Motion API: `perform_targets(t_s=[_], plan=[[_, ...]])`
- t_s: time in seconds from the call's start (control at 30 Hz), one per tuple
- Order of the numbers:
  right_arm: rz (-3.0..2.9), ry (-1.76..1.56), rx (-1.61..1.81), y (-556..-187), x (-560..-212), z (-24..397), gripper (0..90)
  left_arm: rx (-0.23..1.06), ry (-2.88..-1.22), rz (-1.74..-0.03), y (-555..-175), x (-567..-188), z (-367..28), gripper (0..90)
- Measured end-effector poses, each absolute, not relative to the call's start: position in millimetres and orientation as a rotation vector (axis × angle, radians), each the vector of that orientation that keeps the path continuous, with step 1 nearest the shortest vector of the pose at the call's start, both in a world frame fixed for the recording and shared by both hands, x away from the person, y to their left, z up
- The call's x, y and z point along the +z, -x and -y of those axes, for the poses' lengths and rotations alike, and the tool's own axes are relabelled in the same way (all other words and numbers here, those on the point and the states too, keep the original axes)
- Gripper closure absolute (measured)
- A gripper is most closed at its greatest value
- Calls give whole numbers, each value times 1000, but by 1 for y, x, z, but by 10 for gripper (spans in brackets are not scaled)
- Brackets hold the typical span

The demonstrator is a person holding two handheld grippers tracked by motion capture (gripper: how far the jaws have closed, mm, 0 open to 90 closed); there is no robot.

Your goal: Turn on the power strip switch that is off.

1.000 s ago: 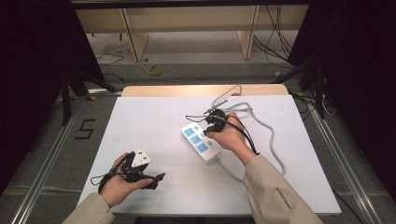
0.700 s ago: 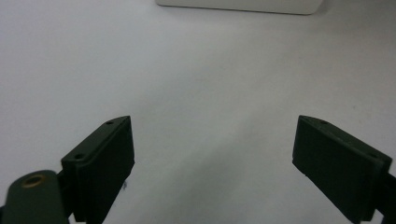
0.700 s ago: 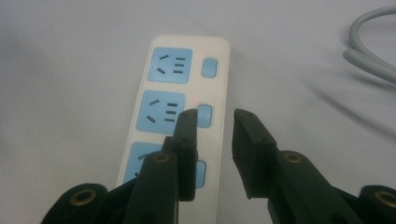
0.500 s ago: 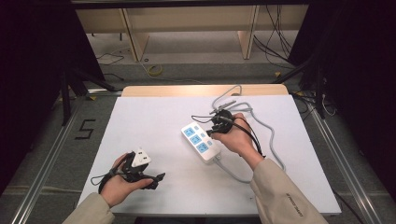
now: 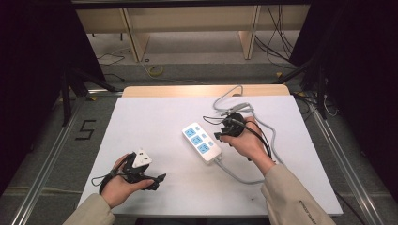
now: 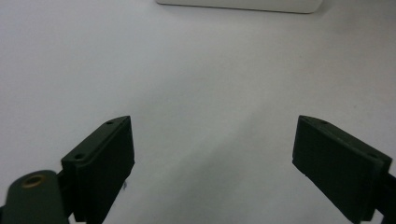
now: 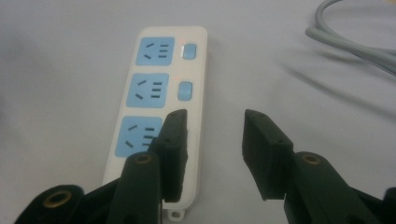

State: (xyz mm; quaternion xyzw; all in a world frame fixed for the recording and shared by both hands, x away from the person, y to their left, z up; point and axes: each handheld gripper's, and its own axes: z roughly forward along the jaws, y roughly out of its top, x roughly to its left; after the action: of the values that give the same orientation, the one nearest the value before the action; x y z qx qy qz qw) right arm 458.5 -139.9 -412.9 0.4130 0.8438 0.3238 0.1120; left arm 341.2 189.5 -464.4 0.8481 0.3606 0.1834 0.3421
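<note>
Table (image 5: 155,122): flat rectangle under a matte white sheet, pale wood edge showing at the far side; grey floor and a wooden shelf frame beyond, dark to either side.

Power strip (image 5: 202,142): long white plastic bar with rounded corners, lying slantwise near the table's middle. Three pale blue socket faces in a row; in the right gripper view (image 7: 159,88) two small blue rocker switches sit beside the upper two sockets. Its smooth grey round cable (image 5: 244,176) leaves the near end and loops behind the right hand.

Right gripper (image 5: 224,136): black, held just beside the strip's right edge. Jaws have just been opening; they stand apart, nothing between them, left jaw over the strip's near end.

Left gripper (image 5: 157,180): black, white block on top, at the near left corner, well apart from the strip. Jaws wide apart over bare sheet.
</note>
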Motion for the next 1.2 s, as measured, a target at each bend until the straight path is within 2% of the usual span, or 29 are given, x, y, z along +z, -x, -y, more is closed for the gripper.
perform_targets(t_s=[0.7,1.2], plan=[[-2418,-1163,971,-421,-419,191,359,473,-2203,-944,-341,-465,-190,125],[-2341,-1170,1083,-385,-426,229,341,476,-2208,-946,-341,-465,-190,125]])
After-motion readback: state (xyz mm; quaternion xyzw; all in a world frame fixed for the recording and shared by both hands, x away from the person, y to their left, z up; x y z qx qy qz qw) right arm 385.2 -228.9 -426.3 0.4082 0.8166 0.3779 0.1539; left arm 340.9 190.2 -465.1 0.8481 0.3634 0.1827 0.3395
